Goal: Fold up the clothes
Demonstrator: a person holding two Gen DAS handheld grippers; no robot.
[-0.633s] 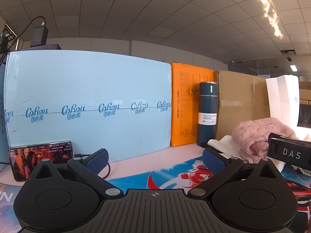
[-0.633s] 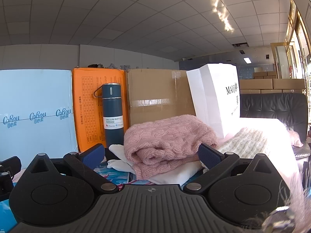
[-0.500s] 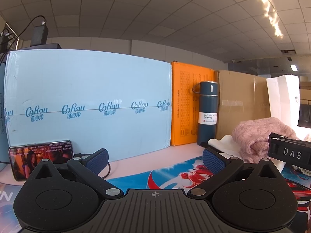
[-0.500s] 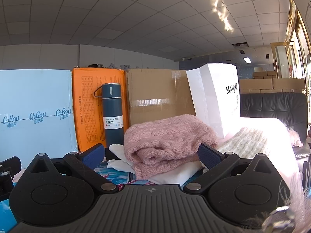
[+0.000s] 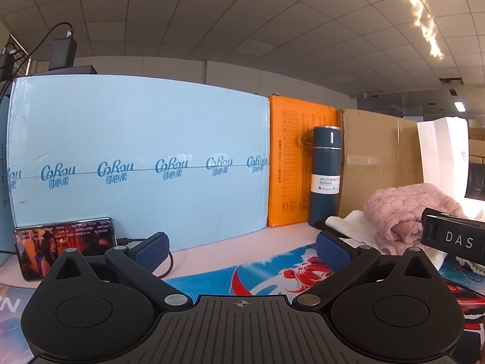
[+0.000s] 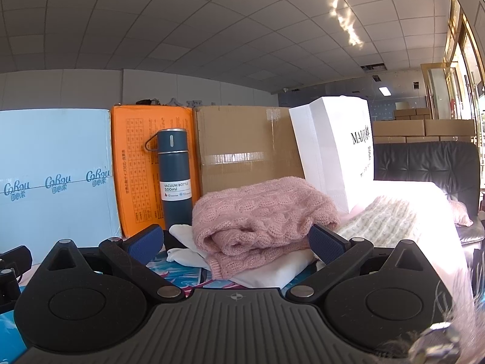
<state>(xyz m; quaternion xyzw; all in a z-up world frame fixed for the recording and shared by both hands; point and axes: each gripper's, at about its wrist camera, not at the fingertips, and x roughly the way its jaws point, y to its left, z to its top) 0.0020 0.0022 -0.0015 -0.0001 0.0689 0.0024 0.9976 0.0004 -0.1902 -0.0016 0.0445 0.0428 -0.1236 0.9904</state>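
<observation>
Both claws, left claw point(image 5: 242, 247) and right claw point(image 6: 238, 238), stand apart and empty, the right facing the folded pink sweater point(image 6: 260, 212) on white garments point(image 6: 272, 268) toward the desk's back edge.

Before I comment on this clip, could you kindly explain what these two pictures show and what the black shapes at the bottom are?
Each picture comes from a camera mounted on a hand-held gripping tool, looking forward along its two blue-padded fingers. The left tool and the right tool are both open and hold nothing. On the table sit a pink knitted sweater lying on a white garment, a blue vacuum bottle standing upright, and a phone propped against a pale blue box. The black shapes are the tools' own bodies.
</observation>
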